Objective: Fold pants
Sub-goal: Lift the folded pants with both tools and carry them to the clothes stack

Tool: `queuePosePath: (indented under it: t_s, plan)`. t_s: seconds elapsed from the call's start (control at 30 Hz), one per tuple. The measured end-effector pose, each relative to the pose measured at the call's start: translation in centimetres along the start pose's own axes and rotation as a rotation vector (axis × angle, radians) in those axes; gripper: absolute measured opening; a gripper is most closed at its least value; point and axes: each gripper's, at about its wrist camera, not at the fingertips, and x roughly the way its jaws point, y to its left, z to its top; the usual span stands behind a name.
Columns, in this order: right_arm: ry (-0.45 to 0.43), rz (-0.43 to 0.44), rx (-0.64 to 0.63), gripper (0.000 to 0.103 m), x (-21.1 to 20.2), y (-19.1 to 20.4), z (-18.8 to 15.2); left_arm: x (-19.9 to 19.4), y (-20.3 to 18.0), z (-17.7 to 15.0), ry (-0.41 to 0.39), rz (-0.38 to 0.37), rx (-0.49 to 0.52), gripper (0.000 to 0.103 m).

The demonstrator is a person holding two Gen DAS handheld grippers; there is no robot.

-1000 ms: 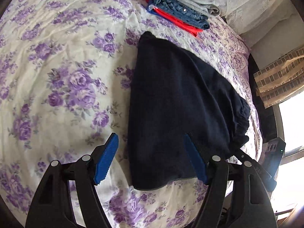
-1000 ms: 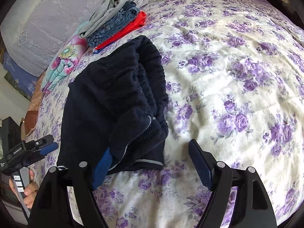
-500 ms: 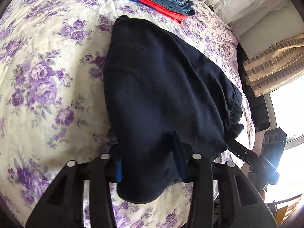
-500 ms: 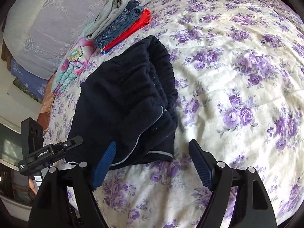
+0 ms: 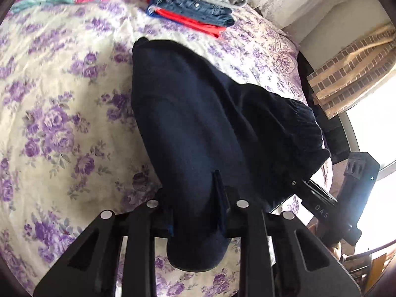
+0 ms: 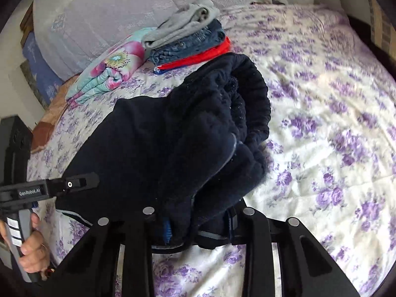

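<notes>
While both grippers pinch the dark navy pants [image 5: 212, 128], the garment fills the middle of each frame on the floral bed [image 5: 61, 128]. Left gripper [image 5: 195, 212] clamps one near edge; right gripper [image 6: 198, 225] clamps the bunched waistband end. Folded clothes [image 6: 188, 42] sit stacked at the upper centre.

Two matte black two-finger grippers, left gripper [image 5: 195, 212] and right gripper [image 6: 198, 225], each fitted with silver round screws and blue-edged fingers [image 6: 167, 230]; bare skin is seen on the left hand [image 6: 31, 247].
</notes>
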Motion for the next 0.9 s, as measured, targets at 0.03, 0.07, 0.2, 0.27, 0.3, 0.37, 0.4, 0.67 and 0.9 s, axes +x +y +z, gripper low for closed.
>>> queuePosePath:
  t_s: [0.03,0.07,0.2,0.27,0.3,0.37,0.4,0.67,0.9]
  plan:
    - [-0.015,-0.017,-0.029,0.031,-0.6,0.7,0.0,-0.5,-0.7,0.1,-0.014,0.018,0.023,0.023]
    - [-0.03,-0.027,-0.05,0.031,-1.1,1.2,0.1,-1.1,-1.4,0.1,-0.024,0.034,0.043,0.023]
    - [-0.047,0.021,-0.065,0.031,-2.6,1.8,3.1,-3.7,-3.3,2.0,-0.053,0.051,0.095,0.023]
    - [-0.044,0.047,-0.078,0.031,-2.9,2.5,6.5,-5.3,-4.2,4.4,-0.077,0.054,0.112,0.023]
    - [-0.048,0.061,-0.084,0.031,-3.1,2.7,8.7,-6.0,-4.7,6.0,-0.087,0.063,0.122,0.023]
    - [-0.08,0.062,-0.114,0.031,-3.7,3.3,13.5,-7.3,-5.7,10.2,-0.107,0.081,0.134,0.023]
    - [-0.103,0.057,-0.132,0.031,-3.8,3.7,16.3,-7.9,-6.0,12.6,-0.119,0.088,0.134,0.023]
    - [-0.28,0.073,-0.124,0.031,3.4,2.2,38.7,-7.9,-6.8,35.6,-0.303,0.126,0.186,0.024]
    - [-0.128,0.114,0.094,0.051,20.4,-5.9,42.2,6.3,3.0,44.1,-0.156,0.132,0.004,0.03]
